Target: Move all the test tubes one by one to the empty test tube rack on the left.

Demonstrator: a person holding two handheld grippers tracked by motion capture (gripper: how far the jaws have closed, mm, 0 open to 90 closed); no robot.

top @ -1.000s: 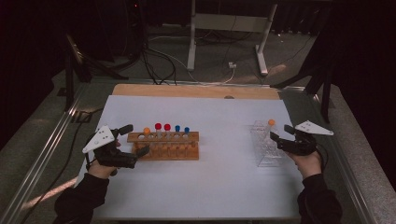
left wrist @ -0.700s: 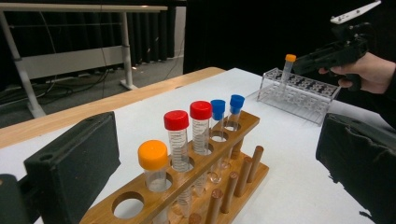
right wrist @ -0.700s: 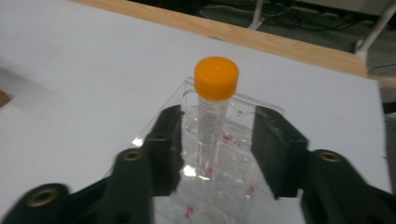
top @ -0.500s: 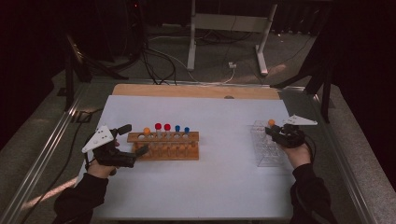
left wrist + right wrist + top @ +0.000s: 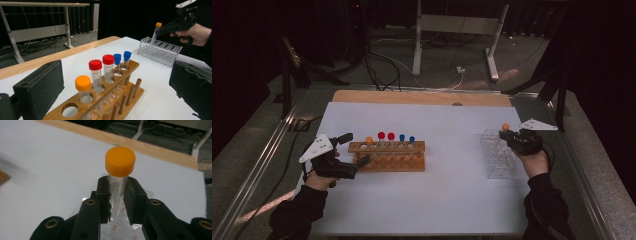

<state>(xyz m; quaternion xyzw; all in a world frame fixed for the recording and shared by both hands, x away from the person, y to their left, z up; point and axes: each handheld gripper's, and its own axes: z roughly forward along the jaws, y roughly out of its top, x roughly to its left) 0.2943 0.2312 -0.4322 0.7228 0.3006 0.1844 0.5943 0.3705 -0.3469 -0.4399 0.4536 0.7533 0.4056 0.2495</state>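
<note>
Item: orange-capped tube (image 5: 117,182), clear plastic with printed graduation marks on its wall, cap screwed on. I see it upright, clamped just below the cap between my right gripper's (image 5: 117,202) fingers (image 5: 103,197). Its lower end reaches down among the cells of the clear rack (image 5: 499,155) at the right of the white surface (image 5: 452,200); whether it is seated, I cannot tell.

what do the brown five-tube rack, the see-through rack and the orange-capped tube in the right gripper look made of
Brown tube rack: seemingly wood, matte, with visible grain and round dowel posts. See-through rack: apparently clear acrylic or similar plastic, glossy, with the white table showing through its walls. Orange-capped tube: transparent with printed graduation marks, probably plastic though glass can't be ruled out; its cap looks like smooth moulded plastic. The right gripper is clamped on it.
</note>
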